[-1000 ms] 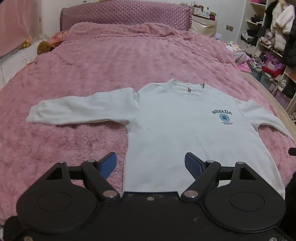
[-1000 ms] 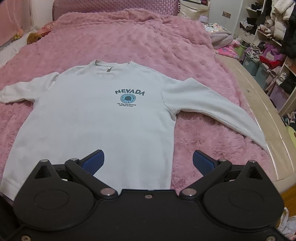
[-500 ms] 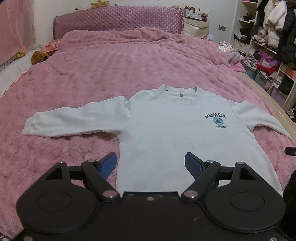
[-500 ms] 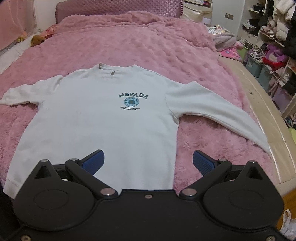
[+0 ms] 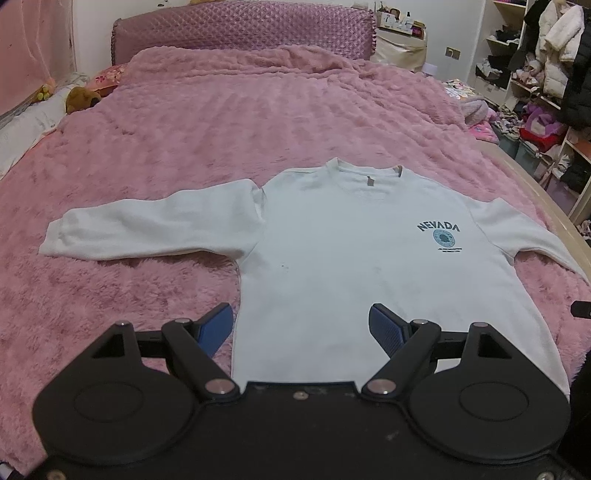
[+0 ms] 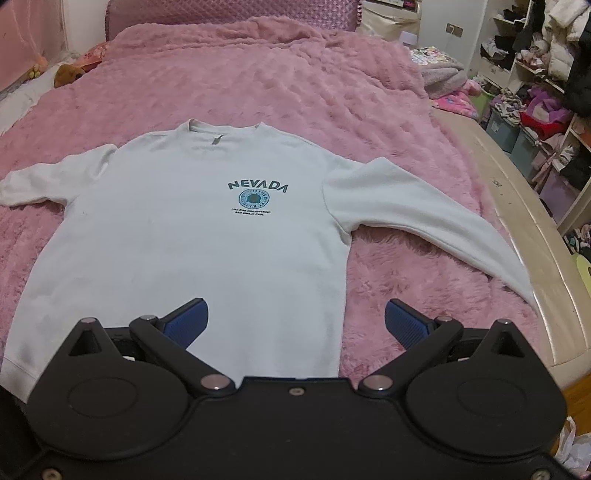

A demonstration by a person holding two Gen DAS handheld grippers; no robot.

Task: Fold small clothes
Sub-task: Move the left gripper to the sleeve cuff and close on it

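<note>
A white long-sleeved sweatshirt [image 5: 351,258] with a teal NEVADA print [image 6: 256,194] lies flat, front up, on the pink bed, both sleeves spread out sideways. My left gripper [image 5: 301,326] hovers open above the hem, over the shirt's left side edge, holding nothing. My right gripper [image 6: 295,321] is open too, above the hem at the shirt's right side edge, one finger over cloth and the other over the blanket. The left sleeve [image 5: 147,230] stretches left; the right sleeve [image 6: 424,218] runs toward the bed's edge.
A fluffy pink blanket [image 5: 258,118] covers the bed, with a quilted headboard [image 5: 240,26] behind. A plush toy [image 5: 81,98] and pillows sit at the far left. The beige bed frame edge [image 6: 535,258] runs down the right, with cluttered shelves of clothes [image 6: 546,74] beyond it.
Both grippers have pulled back and risen a little, so the sweatshirt sits lower and smaller in each view and more headboard shows. The shirt itself has not moved.
</note>
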